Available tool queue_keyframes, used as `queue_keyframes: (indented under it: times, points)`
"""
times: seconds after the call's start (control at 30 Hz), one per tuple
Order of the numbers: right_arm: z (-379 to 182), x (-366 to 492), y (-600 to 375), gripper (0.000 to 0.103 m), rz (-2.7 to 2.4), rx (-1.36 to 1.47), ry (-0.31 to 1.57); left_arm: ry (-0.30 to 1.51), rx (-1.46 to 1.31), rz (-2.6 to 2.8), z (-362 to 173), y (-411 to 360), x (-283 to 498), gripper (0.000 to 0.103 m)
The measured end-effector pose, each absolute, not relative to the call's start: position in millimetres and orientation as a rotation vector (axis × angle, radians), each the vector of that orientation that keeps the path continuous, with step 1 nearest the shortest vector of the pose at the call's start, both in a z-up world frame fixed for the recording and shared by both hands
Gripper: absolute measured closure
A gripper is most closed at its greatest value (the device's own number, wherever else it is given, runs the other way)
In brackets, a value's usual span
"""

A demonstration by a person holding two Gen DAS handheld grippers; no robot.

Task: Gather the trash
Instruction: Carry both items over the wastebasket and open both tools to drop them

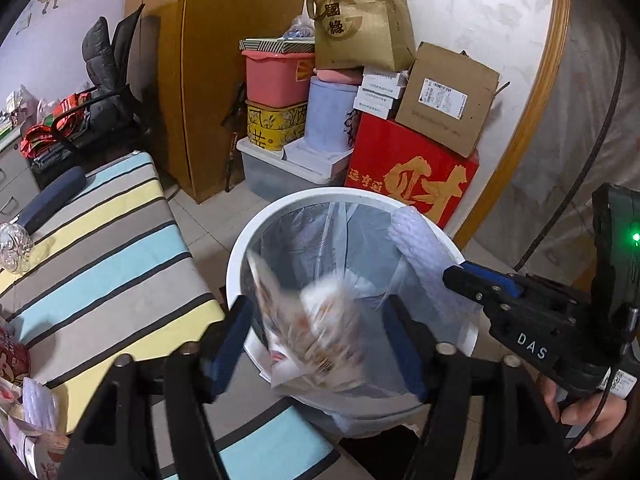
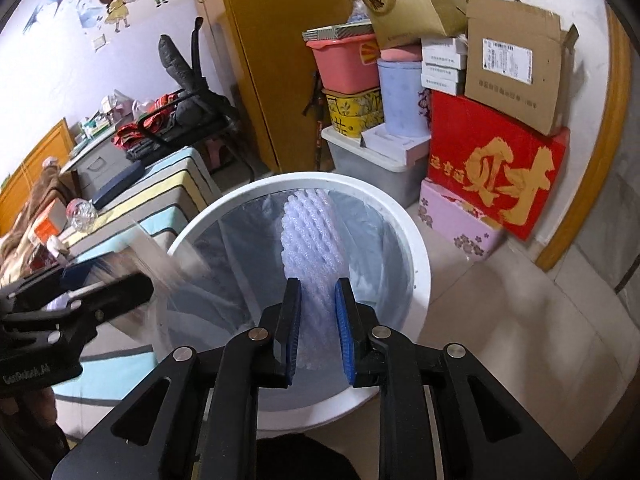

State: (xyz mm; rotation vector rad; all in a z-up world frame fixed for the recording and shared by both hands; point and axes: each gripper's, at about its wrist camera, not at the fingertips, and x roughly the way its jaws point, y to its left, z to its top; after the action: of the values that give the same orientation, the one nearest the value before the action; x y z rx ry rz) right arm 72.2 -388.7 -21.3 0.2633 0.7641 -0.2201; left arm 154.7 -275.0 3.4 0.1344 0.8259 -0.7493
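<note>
Above the round white bin (image 2: 416,264), the right gripper (image 2: 317,320) pinches ribbed foam netting (image 2: 310,232); left gripper (image 1: 316,320) fingers spread wide around a blurred crinkly wrapper (image 1: 316,332).

striped table (image 1: 100,248) with clear bottle (image 1: 14,246) and dark case (image 1: 52,196) on it (both near the far end), tiled floor (image 2: 500,312) carrying white bin (image 2: 420,292)

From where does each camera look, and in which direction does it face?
Left wrist: sits behind the left claw, looks down into the white bin; a blurred wrapper lies between its open fingers; right claw and hand show.
Right wrist: behind the right claw, which grips a foam net over the bin.
Both share bin and red box.
</note>
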Motion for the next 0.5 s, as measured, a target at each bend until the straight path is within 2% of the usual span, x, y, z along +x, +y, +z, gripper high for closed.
queue_keyframes:
  times: [0.2, 0.27, 0.3, 0.33, 0.5]
  points:
    - [-22, 72, -385, 0.070, -0.213, 0.263, 0.767, 0.819, 0.125, -0.738, 3, -269, 154, 0.026]
    - [-20, 74, -383, 0.059, -0.214, 0.257, 0.760, 0.815, 0.120, -0.729, 5, -265, 153, 0.025]
    - [-19, 74, -382, 0.049, -0.215, 0.256, 0.756, 0.810, 0.115, -0.729, 6, -262, 152, 0.025]
    - [-17, 72, -380, 0.046, -0.216, 0.254, 0.750, 0.805, 0.110, -0.723, 8, -258, 150, 0.025]
    - [-13, 70, -375, 0.046, -0.212, 0.256, 0.733, 0.782, 0.090, -0.700, 15, -240, 143, 0.024]
